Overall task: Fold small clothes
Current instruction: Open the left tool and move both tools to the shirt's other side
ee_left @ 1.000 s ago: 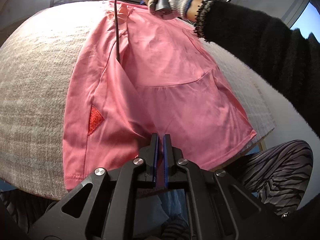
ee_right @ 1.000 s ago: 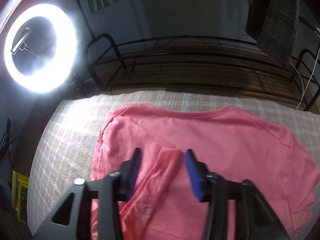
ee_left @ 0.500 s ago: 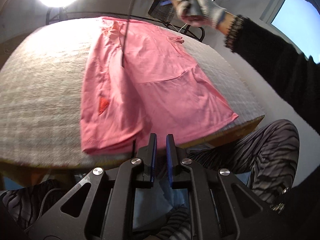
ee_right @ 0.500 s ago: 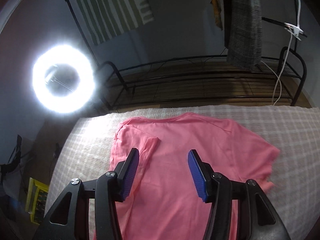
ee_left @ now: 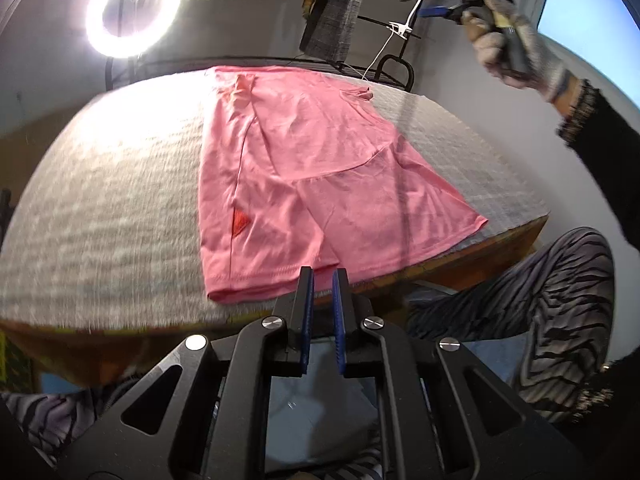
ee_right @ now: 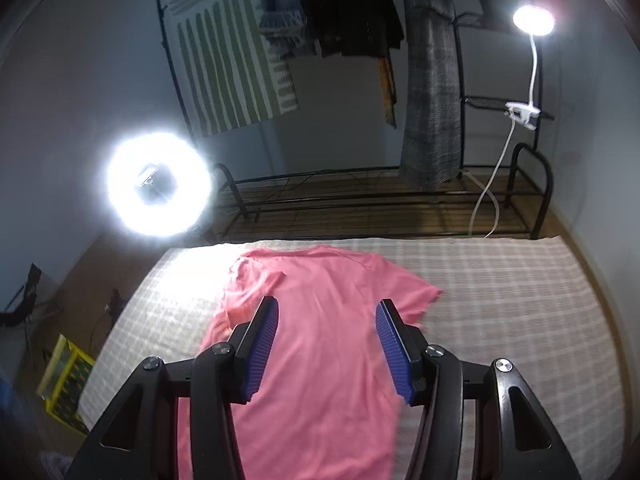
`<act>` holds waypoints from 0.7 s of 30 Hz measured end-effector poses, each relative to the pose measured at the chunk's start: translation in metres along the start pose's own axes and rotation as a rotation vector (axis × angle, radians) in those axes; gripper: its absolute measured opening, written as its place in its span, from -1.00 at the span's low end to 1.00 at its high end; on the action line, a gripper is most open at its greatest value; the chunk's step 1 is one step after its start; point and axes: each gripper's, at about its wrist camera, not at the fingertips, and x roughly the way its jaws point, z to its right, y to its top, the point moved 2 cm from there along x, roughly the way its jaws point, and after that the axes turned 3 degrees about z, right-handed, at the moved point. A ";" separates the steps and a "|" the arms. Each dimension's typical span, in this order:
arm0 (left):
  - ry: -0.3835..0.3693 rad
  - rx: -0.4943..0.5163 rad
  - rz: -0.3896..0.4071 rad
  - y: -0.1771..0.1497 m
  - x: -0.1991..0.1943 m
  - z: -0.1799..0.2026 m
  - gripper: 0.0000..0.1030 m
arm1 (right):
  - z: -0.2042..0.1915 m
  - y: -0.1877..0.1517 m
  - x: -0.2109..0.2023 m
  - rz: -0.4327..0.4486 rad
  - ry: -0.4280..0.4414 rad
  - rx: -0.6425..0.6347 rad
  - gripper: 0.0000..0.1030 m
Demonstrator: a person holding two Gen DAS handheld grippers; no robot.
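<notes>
Hovering with a narrow slit between the pads, gripping nothing: left gripper (ee_left: 323,280), poised just short of the near hem of the pink T-shirt (ee_left: 320,168), off the table's front edge. Gaping wide and empty: right gripper (ee_right: 326,344), held aloft in the gloved right hand (ee_left: 516,44), looking down with the shirt's body spanning the gap between its fingers.

Lying flat beyond both pairs of fingers on the checked table cover (ee_right: 500,300), neckline farthest away. Showing one side panel, left of the left fingers, already turned in over the body, its sleeve (ee_right: 256,280) doubled inward; sleeve right of the right fingers (ee_right: 420,292) remaining spread out.

Probably sitting between folds, one long side done and the other waiting. Calling next for swinging the right fingers out to that spread sleeve or side edge, pinching one layer only, and the left taking the hem corner on the same side, then carrying both inward together without dragging the finished fold.
</notes>
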 end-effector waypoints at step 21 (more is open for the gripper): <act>-0.187 0.178 0.026 0.038 0.086 0.122 -0.87 | 0.139 -0.104 -0.165 0.087 -0.361 -0.248 0.31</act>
